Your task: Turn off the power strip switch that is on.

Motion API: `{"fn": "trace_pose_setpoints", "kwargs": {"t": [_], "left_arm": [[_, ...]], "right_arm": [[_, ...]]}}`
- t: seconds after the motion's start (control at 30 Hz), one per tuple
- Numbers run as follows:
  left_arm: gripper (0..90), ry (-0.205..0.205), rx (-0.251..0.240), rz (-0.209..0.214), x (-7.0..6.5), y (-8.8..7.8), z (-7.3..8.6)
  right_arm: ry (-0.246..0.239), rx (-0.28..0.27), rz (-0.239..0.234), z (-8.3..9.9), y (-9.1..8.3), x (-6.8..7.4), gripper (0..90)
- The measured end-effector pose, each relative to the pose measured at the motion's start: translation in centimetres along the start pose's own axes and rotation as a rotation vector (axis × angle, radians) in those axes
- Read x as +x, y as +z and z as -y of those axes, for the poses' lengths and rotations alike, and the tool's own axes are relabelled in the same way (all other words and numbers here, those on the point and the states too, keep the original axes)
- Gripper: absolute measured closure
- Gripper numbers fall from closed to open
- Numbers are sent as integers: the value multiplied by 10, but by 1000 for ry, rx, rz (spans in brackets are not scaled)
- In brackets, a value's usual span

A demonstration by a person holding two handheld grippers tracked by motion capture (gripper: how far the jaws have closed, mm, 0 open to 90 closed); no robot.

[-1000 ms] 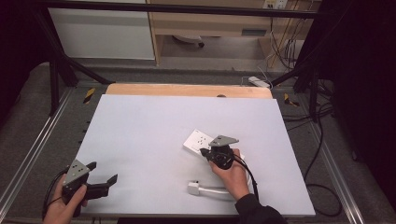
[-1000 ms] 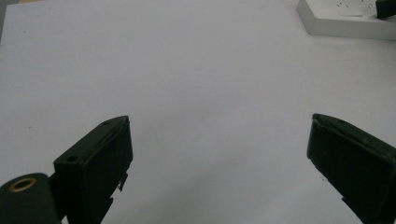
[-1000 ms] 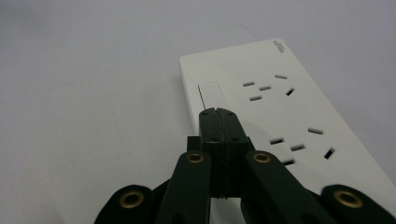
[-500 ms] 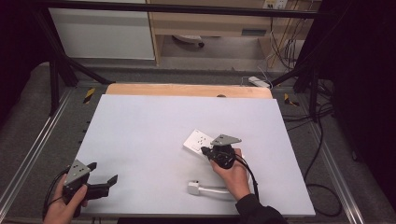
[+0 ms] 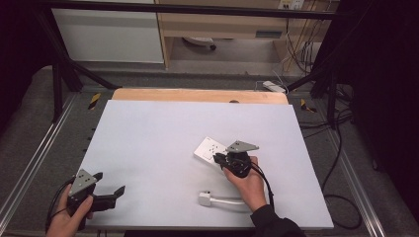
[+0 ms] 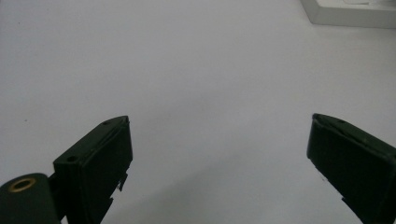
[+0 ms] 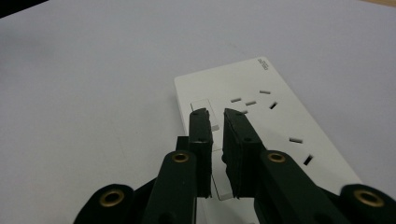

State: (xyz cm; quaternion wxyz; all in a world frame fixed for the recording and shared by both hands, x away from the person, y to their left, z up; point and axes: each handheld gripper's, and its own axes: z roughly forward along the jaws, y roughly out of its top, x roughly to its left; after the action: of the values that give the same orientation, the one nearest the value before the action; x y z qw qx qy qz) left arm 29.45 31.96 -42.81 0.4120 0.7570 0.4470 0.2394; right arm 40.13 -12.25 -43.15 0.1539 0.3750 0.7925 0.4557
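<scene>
Compared with the earlier frames, little has shifted on the table: both hands sit where they were, and the one change is at the right gripper point(image 7: 215, 116), whose jaws have just been opening from fully shut to a narrow slit, with nothing between them. In the right gripper view its two black, flat-faced jaws stand just over the white socket panel point(image 7: 261, 126), their tips above the rocker switch at the panel's near end; whether they touch it cannot be told. The panel is a flat, smooth rectangle of glossy white plastic with small slotted pin holes and a tiny printed mark at one corner. In the high view it lies right of the middle of the pale, matte table point(image 5: 163, 128), partly under the right gripper point(image 5: 221, 159). Just nearer the person lies a white plug adapter point(image 5: 205, 199), a small rounded block with a white cable running under the right hand. The left gripper point(image 5: 109, 185) rests at the table's near left corner, jaws spread wide and holding nothing, matte black pads facing the bare surface.
</scene>
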Motion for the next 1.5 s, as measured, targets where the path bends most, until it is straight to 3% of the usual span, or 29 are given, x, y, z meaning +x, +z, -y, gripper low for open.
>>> {"fn": "trace_pose_setpoints", "kwargs": {"t": [0.17, 0.23, 0.57, 0.97, 1.17, 1.5], "left_arm": [[68, 2, 2, -2, 0, 0, 0], [68, 4, 3, -3, 0, 0, 0], [69, 2, -5, 7, 1, 6, -1], [70, 2, -9, 26, 2, 20, -7], [70, 2, -20, 29, 2, 25, -10], [70, 15, -17, 47, 0, 29, -10]], "right_arm": [[10, -8, 4, -1, -2, -1, 715], [21, -13, 9, -1, -2, -3, 612], [51, -22, 49, -3, -5, -8, 379], [61, -33, 78, -7, -8, -11, 158], [73, -41, 86, -10, -13, -14, 88], [62, -28, 83, -14, -24, -22, 55]]}}
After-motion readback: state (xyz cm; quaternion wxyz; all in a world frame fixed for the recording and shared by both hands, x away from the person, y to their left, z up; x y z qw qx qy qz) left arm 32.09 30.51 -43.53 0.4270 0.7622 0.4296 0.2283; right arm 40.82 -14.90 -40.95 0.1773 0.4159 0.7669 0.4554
